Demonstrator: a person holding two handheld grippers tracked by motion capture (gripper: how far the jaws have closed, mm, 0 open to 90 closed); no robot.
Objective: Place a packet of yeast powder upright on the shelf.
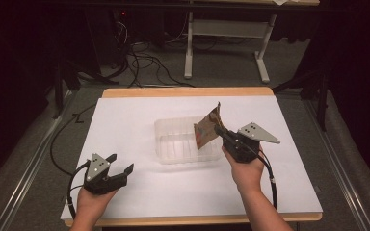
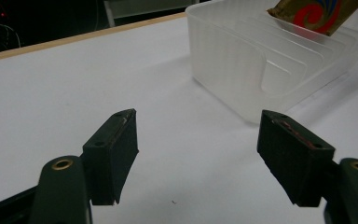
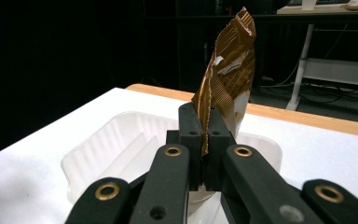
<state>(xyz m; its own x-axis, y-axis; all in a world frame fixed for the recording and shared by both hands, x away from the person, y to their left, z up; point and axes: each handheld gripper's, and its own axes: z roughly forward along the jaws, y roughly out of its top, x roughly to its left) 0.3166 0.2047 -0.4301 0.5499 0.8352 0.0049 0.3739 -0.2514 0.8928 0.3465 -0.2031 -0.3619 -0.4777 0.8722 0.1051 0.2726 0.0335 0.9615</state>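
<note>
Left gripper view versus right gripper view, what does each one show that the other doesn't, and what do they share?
Left gripper view: the left gripper with its jaws wide apart and nothing between them, above the white table cover, and the red swirl print on the wrapper.

Right gripper view: the right gripper with its jaws shut on the gold foil wrapper, which stands tall and crumpled, plus a white table frame behind.

Both: the clear ribbed plastic tray, the wrapper and the table's wooden edge.
</note>
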